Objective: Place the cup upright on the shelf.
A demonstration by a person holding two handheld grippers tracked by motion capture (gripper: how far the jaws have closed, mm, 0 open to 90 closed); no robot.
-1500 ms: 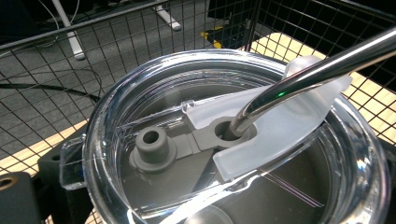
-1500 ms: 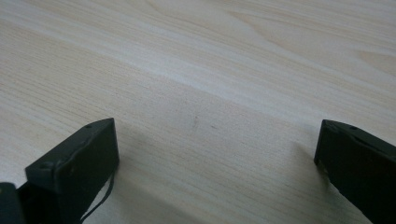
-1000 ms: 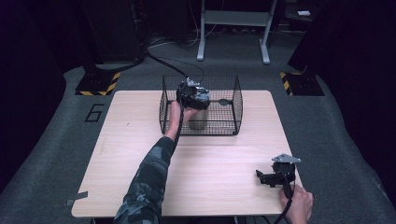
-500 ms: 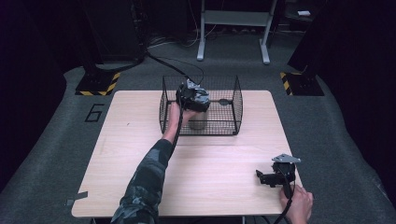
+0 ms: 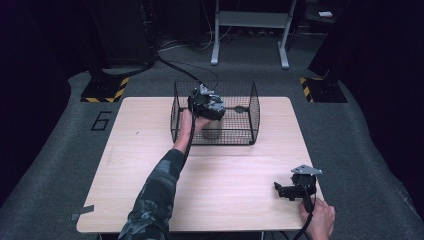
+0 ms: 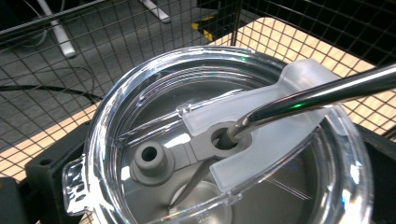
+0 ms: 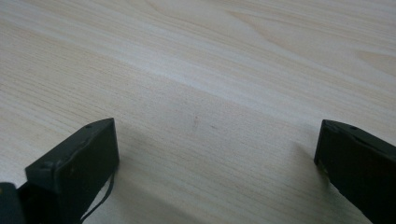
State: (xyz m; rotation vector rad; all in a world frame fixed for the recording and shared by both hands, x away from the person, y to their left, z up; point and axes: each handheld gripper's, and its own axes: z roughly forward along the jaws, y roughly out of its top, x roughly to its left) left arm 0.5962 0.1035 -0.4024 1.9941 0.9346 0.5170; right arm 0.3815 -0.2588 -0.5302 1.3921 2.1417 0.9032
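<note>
A metal tumbler (image 5: 212, 132) with a clear plastic lid (image 6: 140, 107) stands inside a black wire basket (image 5: 252, 117) at the table's far middle. A metal straw (image 6: 317, 91) passes through the lid's grey slider (image 6: 196, 147) and leans to the right. My left gripper (image 5: 206, 103) is down in the basket over the tumbler, with its jaws on either side of the lid rim (image 6: 210, 163), shut on the tumbler. My right gripper (image 5: 287, 191) rests on the wooden table near the front right corner, jaws wide open (image 7: 215, 154) with bare wood between them.
The basket's wire walls (image 6: 56, 60) closely surround the tumbler. The light wood table (image 5: 135, 150) stands on grey carpet. A white metal stand (image 5: 250, 30) and black-and-yellow floor markers (image 5: 105, 90) lie beyond the far edge.
The left gripper has sunk slightly lower inside the basket. The right gripper has not moved.
</note>
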